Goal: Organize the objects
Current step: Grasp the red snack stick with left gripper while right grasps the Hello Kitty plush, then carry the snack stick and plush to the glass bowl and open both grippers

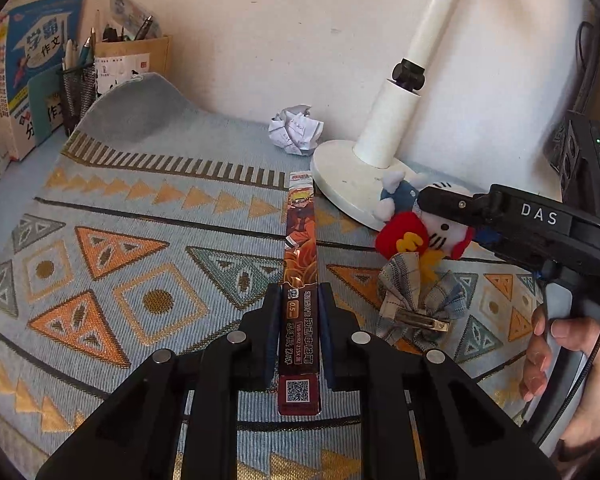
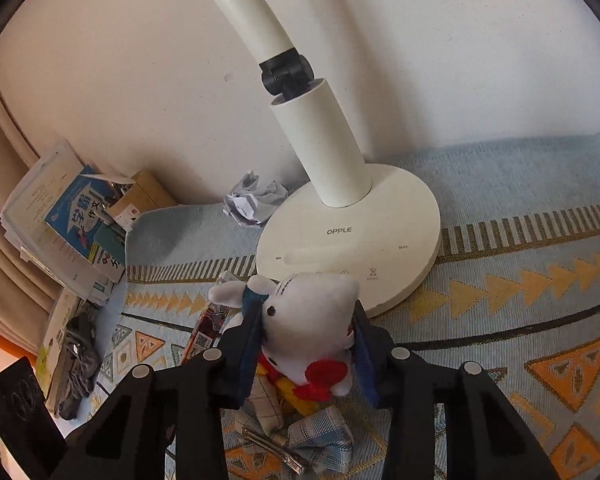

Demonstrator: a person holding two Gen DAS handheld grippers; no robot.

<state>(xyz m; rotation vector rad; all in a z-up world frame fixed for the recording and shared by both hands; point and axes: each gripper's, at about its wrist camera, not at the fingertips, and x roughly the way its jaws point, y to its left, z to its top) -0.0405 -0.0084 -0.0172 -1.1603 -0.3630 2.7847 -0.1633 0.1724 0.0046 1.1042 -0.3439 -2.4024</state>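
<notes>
Left hand-held gripper (image 1: pixel 300 312): jaws narrow, one blue pad on each side of a long orange pen box (image 1: pixel 300 280). The box lies flat on the patterned cloth (image 1: pixel 140 208) covering the table, its far end just beside the white lamp base (image 1: pixel 340 176). Pads sit close against the box edges near its QR-code end; whether they actually press on it cannot be told.

Right hand-held gripper (image 2: pixel 306 344): closed around a white plush toy (image 2: pixel 312 320), pads pressing its head from both sides. The toy wears a red bow and lies against the front rim of the lamp base (image 2: pixel 400 240), marked OPPLE. In the left wrist view the same toy (image 1: pixel 416 232) is seen under the black gripper body, with a person's hand (image 1: pixel 572 368) on the grip.

A plaid bow hair clip (image 1: pixel 420 304) lies on the cloth just in front of the toy, touching it. A crumpled paper ball (image 1: pixel 296 130) sits by the wall, beside the lamp base. Books (image 1: pixel 32 72) and a mesh pen holder (image 1: pixel 78 88) stand at the far left corner
</notes>
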